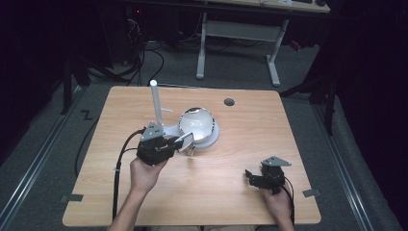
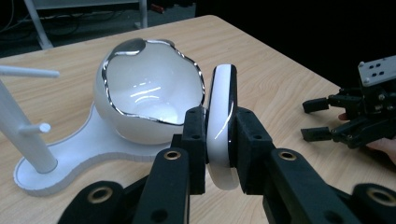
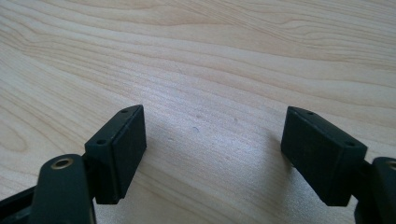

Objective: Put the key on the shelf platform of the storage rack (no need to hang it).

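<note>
I have the left gripper (image 2: 219, 140) clamped on a glossy white ring (image 2: 221, 126), gripped edge-on so the hoop stands upright between the pads; that hold leaves the open centre free, which I judge suits slipping it over a peg of the white stand (image 1: 156, 103) or lowering it into the egg-shaped bowl (image 1: 196, 123). In the high view the ring sits off the wood just in front of that bowl, near the middle of the table (image 1: 226, 202) and nearer the left edge than the right. The stand and bowl share one white base, placed toward the far edge so the near half stays free for my hands. The right gripper (image 1: 262, 180) rests near the near right corner, jaws spread wide with nothing between them, well apart from the work, parked out of the way I would say. The left gripper view gives me what the high view cannot: the pads pressing both faces of the ring, the bowl's jagged chrome rim, and the short side pegs on the stand's post. The right gripper view tells me there is bare wood grain between its pads (image 3: 119, 154).
</note>
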### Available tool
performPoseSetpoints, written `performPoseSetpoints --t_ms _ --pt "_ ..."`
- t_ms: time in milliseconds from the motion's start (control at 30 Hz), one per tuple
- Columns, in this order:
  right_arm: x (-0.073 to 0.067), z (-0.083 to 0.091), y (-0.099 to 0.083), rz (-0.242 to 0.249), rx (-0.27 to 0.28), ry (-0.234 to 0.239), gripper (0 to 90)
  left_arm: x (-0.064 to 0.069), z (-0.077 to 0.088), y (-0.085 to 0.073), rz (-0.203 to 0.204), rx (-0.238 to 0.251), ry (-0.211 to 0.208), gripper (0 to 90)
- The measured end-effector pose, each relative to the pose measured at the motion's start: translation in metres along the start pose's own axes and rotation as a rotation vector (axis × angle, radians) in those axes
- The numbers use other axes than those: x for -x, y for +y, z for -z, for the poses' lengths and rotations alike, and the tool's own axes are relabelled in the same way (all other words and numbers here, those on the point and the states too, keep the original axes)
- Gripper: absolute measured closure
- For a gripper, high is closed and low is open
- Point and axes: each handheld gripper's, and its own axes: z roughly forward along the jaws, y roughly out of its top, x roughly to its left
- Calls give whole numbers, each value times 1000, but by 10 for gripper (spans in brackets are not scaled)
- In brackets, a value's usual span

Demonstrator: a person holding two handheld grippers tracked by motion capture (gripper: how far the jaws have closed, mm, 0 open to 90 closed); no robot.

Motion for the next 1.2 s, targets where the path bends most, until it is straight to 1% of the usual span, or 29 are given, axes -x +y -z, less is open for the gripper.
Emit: performPoseSetpoints --t_ms 33,100,167,200,267,300,367,400,433,533,567,667,700,733,767,800,867,1033,1067,1133,1167,1200 --pt "0 0 0 0 0 0 226 0 0 0 0 0 0 763" --pt "0 0 0 0 0 0 226 7 -1 4 25 -4 -2 763" --pt "0 0 0 -1 0 0 226 8 -2 6 20 -8 -9 763" --pt "0 0 0 0 0 0 226 10 -2 8 24 -15 -12 763" --pt "0 0 0 0 0 0 226 14 -3 13 62 -28 -7 763" --pt "0 0 0 0 0 0 226 15 -5 16 46 -25 -12 763" --pt "0 0 0 -1 0 0 226 16 -6 17 43 -24 -12 764" --pt "0 0 0 0 0 0 226 18 -7 18 44 -25 -9 764" --pt "0 0 0 0 0 0 226 20 -7 19 58 -27 -2 764" --pt "0 0 0 0 0 0 226 24 -9 21 35 -26 -11 764" --pt "0 0 0 0 0 0 226 25 -10 22 44 -26 -4 764" --pt "0 0 0 0 0 0 226 32 -14 25 53 -27 -3 764" --pt "0 0 0 0 0 0 226 33 -15 26 40 -24 -10 763" --pt "0 0 0 1 0 0 226 35 -16 27 46 -23 -4 764" --pt "0 0 0 0 0 1 226 38 -18 28 42 -20 -5 764" --pt "0 0 0 0 0 1 226 38 -18 28 42 -20 -5 763" --pt "0 0 0 0 0 0 226 43 -20 30 26 -14 -12 763" --pt "0 0 0 0 0 0 226 48 -25 32 22 -7 -15 763" --pt "0 0 0 0 0 0 226 49 -26 33 13 -5 -19 763" --pt "0 0 0 0 0 0 225 52 -28 34 35 0 -14 763" --pt "0 0 0 2 0 0 226 53 -30 35 27 1 -21 763" --pt "0 0 0 2 0 0 225 55 -31 35 35 5 -19 763"
